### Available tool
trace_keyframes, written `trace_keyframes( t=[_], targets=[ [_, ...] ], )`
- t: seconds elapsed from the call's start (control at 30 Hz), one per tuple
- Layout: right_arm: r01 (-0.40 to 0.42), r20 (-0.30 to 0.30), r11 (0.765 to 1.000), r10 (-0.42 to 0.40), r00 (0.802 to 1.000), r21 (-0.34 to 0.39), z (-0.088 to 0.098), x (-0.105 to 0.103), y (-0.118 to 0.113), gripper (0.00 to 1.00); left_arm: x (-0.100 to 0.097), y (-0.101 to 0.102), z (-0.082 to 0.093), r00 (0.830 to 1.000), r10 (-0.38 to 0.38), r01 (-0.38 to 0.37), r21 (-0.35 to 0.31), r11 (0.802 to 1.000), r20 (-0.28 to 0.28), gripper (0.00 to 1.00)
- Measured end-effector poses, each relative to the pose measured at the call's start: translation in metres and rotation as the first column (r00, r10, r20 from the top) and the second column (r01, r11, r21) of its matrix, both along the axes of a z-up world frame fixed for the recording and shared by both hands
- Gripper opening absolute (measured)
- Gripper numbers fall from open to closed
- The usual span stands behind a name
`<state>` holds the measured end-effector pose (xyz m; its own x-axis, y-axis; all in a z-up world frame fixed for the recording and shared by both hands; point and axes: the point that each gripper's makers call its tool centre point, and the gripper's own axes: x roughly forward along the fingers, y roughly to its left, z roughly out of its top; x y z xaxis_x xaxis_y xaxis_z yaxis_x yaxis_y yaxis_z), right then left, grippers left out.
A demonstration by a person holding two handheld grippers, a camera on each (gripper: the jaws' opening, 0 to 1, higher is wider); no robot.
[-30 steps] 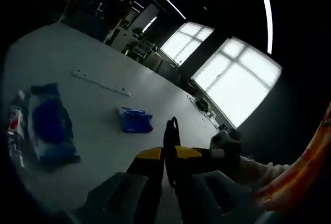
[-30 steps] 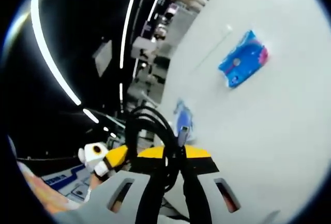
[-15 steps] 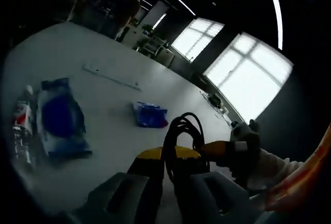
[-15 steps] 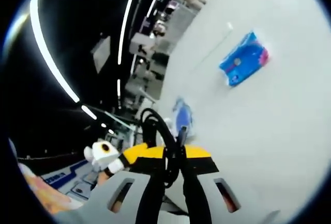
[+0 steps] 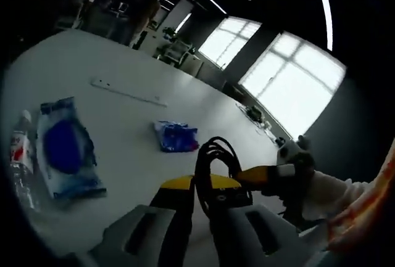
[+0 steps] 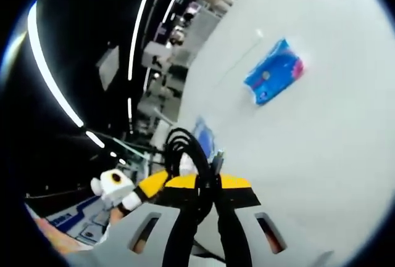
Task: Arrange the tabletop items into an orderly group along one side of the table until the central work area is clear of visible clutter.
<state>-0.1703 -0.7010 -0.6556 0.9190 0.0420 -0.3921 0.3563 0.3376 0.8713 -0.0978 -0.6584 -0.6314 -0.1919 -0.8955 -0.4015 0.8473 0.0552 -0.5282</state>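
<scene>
A coiled black cable (image 5: 216, 156) sticks up between the closed jaws of my left gripper (image 5: 202, 187), held above the white table (image 5: 123, 125). My right gripper (image 5: 262, 176) comes in from the right, gripped by a white-gloved hand (image 5: 296, 159), and meets the same coil. In the right gripper view the cable (image 6: 185, 150) loops up from my right gripper (image 6: 207, 188), which is shut on it, with the left gripper (image 6: 151, 184) close at the left. On the table lie a large blue pack (image 5: 65, 150), a small blue packet (image 5: 176, 136) and a water bottle (image 5: 18, 159).
A long white strip (image 5: 126, 92) lies farther back on the table. The right gripper view has the large blue pack (image 6: 271, 73), the small packet (image 6: 203, 136) and the strip (image 6: 244, 54). Bright windows (image 5: 290, 88) and office furniture stand beyond the table's far edge.
In the left gripper view the cable's loops have risen into sight and the right gripper has drawn closer. Both views shifted slightly; the table items stayed put.
</scene>
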Motion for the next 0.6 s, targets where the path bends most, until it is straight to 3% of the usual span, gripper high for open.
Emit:
trace_keyframes(
  t=[0.17,0.27,0.43,0.6],
  targets=[
    [0.007,-0.090,0.999,-0.010,0.996,-0.036,-0.017,-0.004,-0.011,0.08,-0.007,-0.004,0.006,1.000,-0.019,0.018,-0.028,0.999,-0.023,0.12],
    [0.015,-0.112,0.999,-0.018,0.994,-0.032,-0.026,-0.003,-0.017,0.08,-0.009,-0.002,0.003,1.000,-0.019,0.018,-0.021,1.000,-0.022,0.16],
    [0.053,-0.149,0.998,-0.055,0.987,-0.020,-0.040,-0.002,-0.035,0.09,-0.006,0.009,-0.006,0.998,0.011,-0.011,0.000,1.000,-0.064,0.15],
    [0.060,-0.196,0.997,-0.067,0.978,-0.042,-0.052,-0.001,-0.054,0.09,0.000,0.020,-0.010,0.997,0.044,-0.043,0.011,0.999,-0.064,0.17]
  ],
)
